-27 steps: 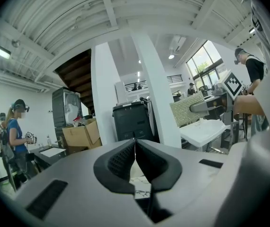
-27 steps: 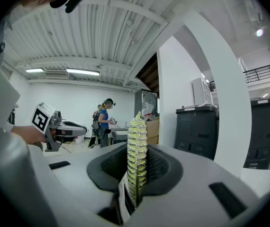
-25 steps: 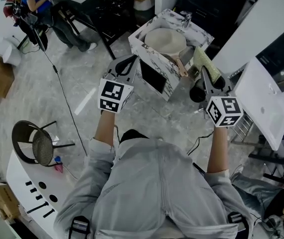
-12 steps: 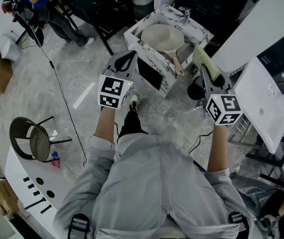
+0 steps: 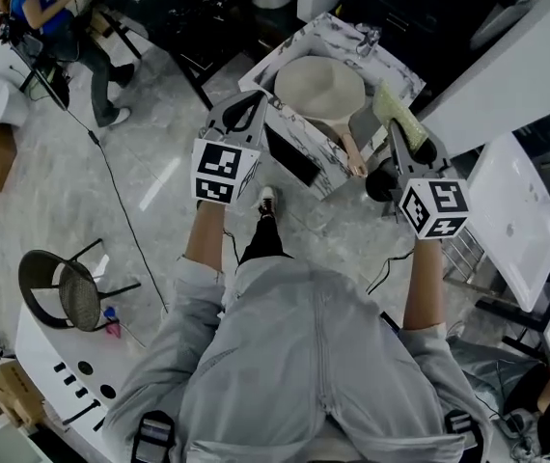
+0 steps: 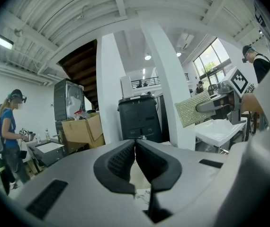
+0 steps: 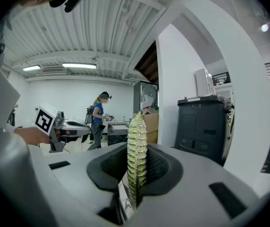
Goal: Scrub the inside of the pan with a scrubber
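A pale beige pan (image 5: 320, 87) with a wooden handle (image 5: 349, 150) lies in a marble-patterned sink (image 5: 385, 62) ahead of me. My right gripper (image 5: 398, 129) is shut on a yellow-green scrubber (image 5: 394, 114), held upright over the sink's right rim; the scrubber (image 7: 136, 155) stands edge-on between the pads. My left gripper (image 5: 241, 116) hangs at the sink's left side, shut with nothing in it; its pads (image 6: 121, 163) meet at the tips. The scrubber (image 6: 192, 109) shows at the right in the left gripper view.
A black table (image 5: 193, 13) and a seated person (image 5: 48, 13) are at the far left. A round chair (image 5: 68, 282) stands at lower left. A white board (image 5: 512, 217) leans at the right. A dark bin (image 6: 140, 119) stands behind the white pillar (image 6: 168, 74).
The sink and pan have drifted closer in the head view. My left gripper rose to the sink's left corner. The right gripper keeps its hold on the scrubber.
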Action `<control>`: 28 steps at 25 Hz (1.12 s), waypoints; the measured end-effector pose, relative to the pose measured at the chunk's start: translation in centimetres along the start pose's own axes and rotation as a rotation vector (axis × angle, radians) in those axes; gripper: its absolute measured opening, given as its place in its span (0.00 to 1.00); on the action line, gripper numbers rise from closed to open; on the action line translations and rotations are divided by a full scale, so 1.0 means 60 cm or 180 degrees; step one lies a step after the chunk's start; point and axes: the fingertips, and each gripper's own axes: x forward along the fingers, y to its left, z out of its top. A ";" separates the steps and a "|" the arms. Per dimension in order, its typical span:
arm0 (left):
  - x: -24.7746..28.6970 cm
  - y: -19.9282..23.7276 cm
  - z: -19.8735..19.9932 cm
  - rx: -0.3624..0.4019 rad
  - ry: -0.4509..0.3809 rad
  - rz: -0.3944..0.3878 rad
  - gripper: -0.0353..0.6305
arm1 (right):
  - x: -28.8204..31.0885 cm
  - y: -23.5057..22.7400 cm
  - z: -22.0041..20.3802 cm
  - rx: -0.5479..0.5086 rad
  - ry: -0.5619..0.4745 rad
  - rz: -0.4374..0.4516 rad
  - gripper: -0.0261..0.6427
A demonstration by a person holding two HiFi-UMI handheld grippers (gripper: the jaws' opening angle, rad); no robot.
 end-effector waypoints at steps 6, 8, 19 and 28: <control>0.105 0.101 0.013 -0.0034 -0.0053 -0.0072 0.09 | 0.129 -0.018 0.036 0.0028 0.0013 -0.0043 0.17; 0.133 0.127 0.017 -0.0016 -0.0053 -0.0112 0.09 | 0.165 -0.028 0.043 0.0034 0.0030 -0.0075 0.17; 0.242 0.219 0.011 0.0017 0.0023 -0.0302 0.09 | 0.311 -0.070 0.060 0.0212 0.0087 -0.0275 0.17; 0.310 0.295 -0.024 -0.0045 0.0077 -0.0392 0.09 | 0.423 -0.084 0.047 0.0351 0.0200 -0.0385 0.17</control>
